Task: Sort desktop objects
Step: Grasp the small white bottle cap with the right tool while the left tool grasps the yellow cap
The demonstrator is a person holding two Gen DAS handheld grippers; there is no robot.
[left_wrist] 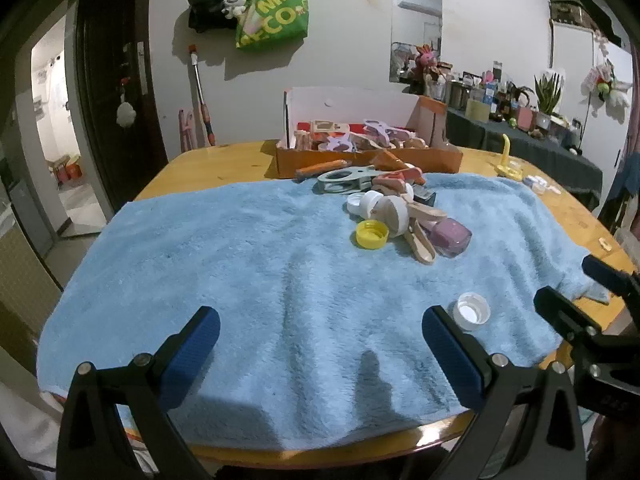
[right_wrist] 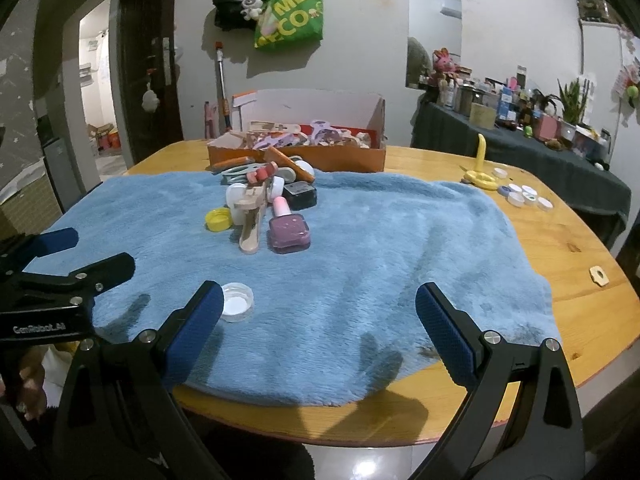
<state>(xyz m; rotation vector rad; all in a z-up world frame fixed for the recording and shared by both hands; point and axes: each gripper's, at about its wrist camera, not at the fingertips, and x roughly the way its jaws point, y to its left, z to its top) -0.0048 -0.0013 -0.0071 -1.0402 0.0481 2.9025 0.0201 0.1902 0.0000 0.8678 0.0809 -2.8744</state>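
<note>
A pile of small objects lies on the blue towel [left_wrist: 240, 272] near its far edge: a purple nail polish bottle [left_wrist: 452, 236] [right_wrist: 289, 232], a yellow cap [left_wrist: 372, 234] [right_wrist: 219, 219], white caps, wooden pieces [right_wrist: 251, 224] and a grey plastic piece [left_wrist: 344, 180]. A lone white cap [left_wrist: 471, 311] [right_wrist: 237, 302] lies near the front, beside my right gripper's left finger. My left gripper [left_wrist: 320, 344] is open and empty over the towel's front. My right gripper [right_wrist: 319, 320] is open and empty; it also shows in the left wrist view [left_wrist: 584, 284].
An orange cardboard box [left_wrist: 368, 160] [right_wrist: 344, 158] full of wooden and purple pieces stands behind the pile. Several white caps [right_wrist: 524, 194] and a yellow stand [right_wrist: 480, 168] sit on the wooden table [right_wrist: 560, 248] at the right. A small wooden piece [right_wrist: 599, 275] lies near the right edge.
</note>
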